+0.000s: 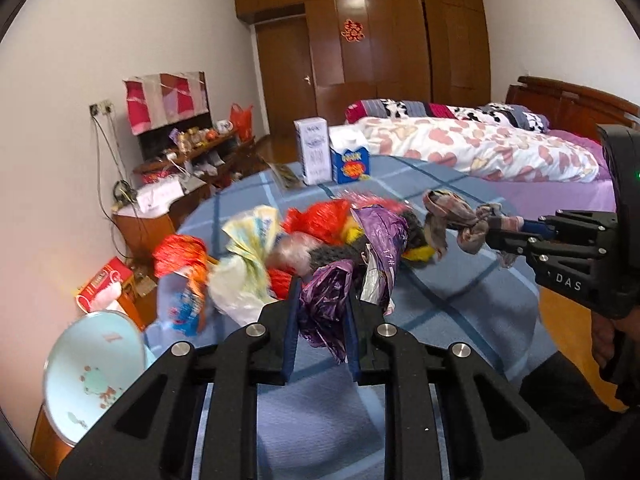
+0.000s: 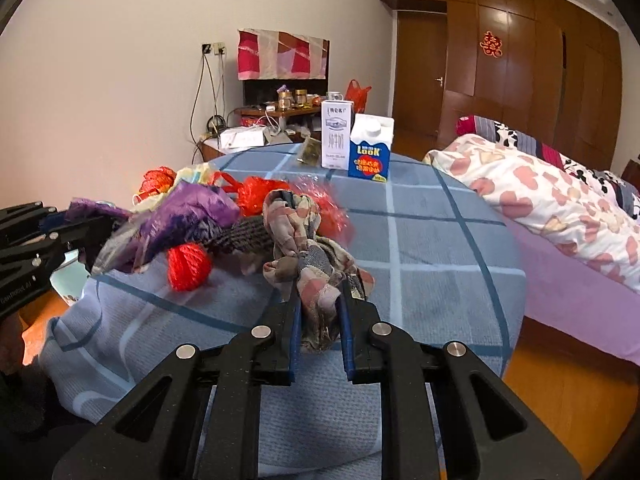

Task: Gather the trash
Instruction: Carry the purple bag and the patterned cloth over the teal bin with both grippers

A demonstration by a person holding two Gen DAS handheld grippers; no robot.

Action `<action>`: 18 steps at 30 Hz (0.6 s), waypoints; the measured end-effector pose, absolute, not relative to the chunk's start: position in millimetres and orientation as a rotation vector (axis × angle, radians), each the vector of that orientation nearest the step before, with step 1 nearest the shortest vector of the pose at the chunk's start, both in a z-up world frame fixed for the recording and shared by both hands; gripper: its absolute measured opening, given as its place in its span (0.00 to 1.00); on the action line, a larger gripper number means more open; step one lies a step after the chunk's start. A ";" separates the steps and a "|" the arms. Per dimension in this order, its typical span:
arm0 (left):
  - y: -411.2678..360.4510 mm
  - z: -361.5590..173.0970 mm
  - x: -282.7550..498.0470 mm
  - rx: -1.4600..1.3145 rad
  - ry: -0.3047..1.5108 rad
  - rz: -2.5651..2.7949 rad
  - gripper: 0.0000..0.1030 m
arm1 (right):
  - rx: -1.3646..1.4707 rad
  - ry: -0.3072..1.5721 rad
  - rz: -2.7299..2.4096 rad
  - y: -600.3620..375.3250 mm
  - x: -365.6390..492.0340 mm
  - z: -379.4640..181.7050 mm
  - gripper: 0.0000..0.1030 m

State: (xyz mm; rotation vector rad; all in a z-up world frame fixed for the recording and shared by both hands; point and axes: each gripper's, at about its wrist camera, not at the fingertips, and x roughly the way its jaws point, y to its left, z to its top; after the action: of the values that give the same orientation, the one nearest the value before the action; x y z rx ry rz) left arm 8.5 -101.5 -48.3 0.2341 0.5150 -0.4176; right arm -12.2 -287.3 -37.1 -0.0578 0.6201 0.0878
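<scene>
Purple bag (image 1: 324, 304) sits pinched in the left gripper (image 1: 322, 320); the right gripper (image 2: 318, 312) is squeezed on the checked rag (image 2: 316, 276) — trash pile hangs over the table (image 2: 432, 240). Lift both together — slowly.

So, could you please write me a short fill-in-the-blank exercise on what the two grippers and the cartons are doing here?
1. The left gripper is shut on a ____ plastic bag.
2. The right gripper is shut on a patterned ____.
3. Two cartons stand side by side on the table: the white milk carton and the ____ LOOK carton.

Missing words: purple; cloth; blue
</scene>
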 end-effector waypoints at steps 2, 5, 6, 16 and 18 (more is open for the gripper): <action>-96.0 -43.4 10.0 0.233 0.506 -0.400 0.19 | -0.059 0.616 0.094 -283.7 -9.7 -36.1 0.16; -84.6 -36.3 13.6 0.231 0.492 -0.368 0.19 | -0.061 0.609 0.107 -276.1 -4.9 -33.8 0.16; -80.9 -34.5 15.0 0.229 0.489 -0.359 0.19 | -0.064 0.607 0.115 -272.2 -1.7 -32.5 0.16; -29.1 -31.2 29.1 0.215 0.504 -0.236 0.19 | -0.062 0.579 0.181 -234.5 24.5 -25.0 0.17; -18.3 -32.4 31.6 0.209 0.508 -0.210 0.19 | -0.066 0.574 0.196 -225.3 29.5 -24.5 0.17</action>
State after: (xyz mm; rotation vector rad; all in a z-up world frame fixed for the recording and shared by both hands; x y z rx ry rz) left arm 31.6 -18.3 -32.4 0.2086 0.5078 -0.2105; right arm 29.5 -225.3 -24.5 -0.0664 0.5744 0.1963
